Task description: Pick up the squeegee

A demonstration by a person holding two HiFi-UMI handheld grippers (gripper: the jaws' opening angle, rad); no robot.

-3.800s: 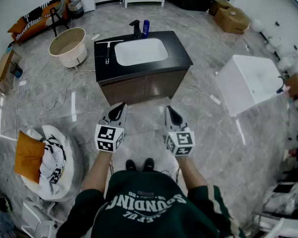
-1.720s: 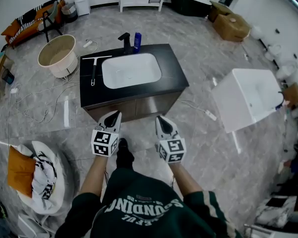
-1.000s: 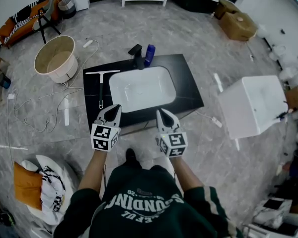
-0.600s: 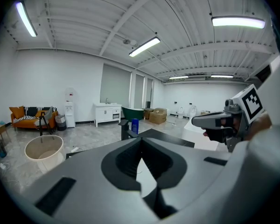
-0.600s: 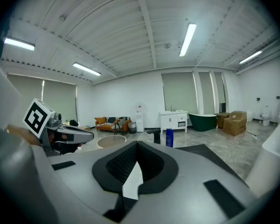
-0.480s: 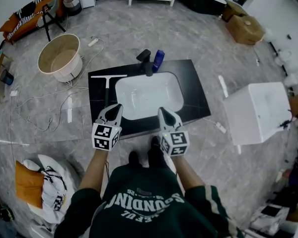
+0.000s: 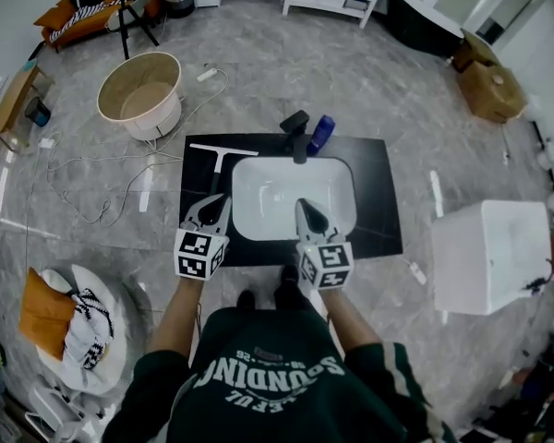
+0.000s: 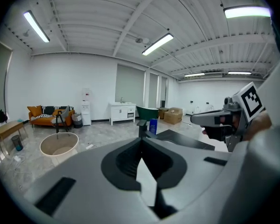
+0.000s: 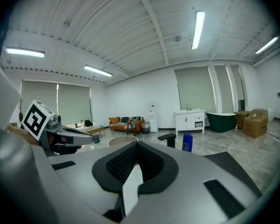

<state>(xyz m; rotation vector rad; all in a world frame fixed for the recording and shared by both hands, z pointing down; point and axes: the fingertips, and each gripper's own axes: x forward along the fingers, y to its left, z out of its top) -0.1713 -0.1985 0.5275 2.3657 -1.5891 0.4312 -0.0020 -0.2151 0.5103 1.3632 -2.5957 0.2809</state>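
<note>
the left gripper [image 7: 219, 201] and right gripper [image 7: 305, 207] hover side by side over the near edge of the black counter [image 7: 379, 201]. the left jaws are pressed together with nothing between them, and so are the right ones (both empty). past them a white sink basin [image 7: 291, 192] sits in the counter. the squeegee [image 7: 218, 160] lies flat on the counter's left strip, just beside the basin, blade at the far end, handle pointing toward the left gripper. a black faucet [image 7: 298, 132] and blue bottle [image 7: 321, 135] stand at the back edge.
</note>
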